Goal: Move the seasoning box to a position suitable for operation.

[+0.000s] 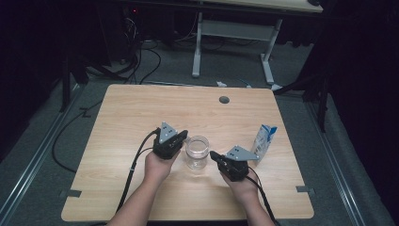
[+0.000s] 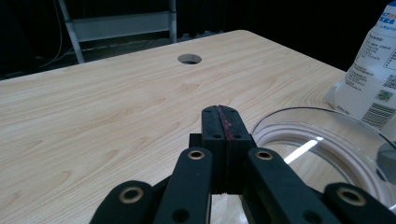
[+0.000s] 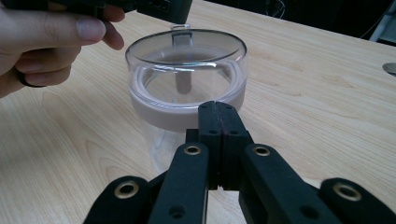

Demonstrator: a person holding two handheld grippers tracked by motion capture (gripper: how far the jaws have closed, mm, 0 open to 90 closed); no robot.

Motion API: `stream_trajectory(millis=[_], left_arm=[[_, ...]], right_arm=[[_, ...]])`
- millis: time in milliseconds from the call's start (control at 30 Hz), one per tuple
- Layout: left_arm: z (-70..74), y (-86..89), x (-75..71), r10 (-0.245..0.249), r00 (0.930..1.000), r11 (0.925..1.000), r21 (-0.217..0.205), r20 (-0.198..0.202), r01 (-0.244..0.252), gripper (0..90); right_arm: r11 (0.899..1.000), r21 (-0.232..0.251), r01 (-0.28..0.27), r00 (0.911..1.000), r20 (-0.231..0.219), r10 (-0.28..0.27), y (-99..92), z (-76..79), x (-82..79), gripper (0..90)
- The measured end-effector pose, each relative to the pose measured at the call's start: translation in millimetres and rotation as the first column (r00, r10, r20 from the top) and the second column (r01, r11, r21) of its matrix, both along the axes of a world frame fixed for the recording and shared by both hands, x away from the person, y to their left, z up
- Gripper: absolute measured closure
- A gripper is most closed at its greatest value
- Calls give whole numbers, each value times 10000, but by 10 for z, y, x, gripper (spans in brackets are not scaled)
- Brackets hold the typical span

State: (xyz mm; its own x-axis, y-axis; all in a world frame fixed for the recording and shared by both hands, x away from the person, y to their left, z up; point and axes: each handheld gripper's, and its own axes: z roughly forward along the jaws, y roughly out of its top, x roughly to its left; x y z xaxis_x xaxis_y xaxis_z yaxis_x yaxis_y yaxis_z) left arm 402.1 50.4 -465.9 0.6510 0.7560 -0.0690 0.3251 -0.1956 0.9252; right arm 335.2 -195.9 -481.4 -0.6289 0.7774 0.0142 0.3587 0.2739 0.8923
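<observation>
The clear jar (image 1: pixel 196 152) looks hard and slippery — grab its rim — while both grippers' jaws are pressed together, holding nothing.

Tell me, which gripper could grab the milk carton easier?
Probably the right gripper: the milk carton stands on its side of the table, while the glass jar sits between the carton and the left gripper.

Black grippers (image 1: pixel 182 137), grey three-cornered plates, brass rivets, black cables, bare forearms

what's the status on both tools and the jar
Left tool shut, empty. Right tool shut, empty. Clear jar upright between them, untouched. Milk carton stands aside.
</observation>
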Motion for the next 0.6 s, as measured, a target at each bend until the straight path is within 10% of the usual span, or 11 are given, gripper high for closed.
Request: stream_trajectory(millis=[600], left_arm=[[-20, -4, 17, 40, 9999, 9999, 94, -99, -39, 900]], right_arm=[[9992, 383, -106, 9990, 434, 90, 42, 60, -2, 899]])
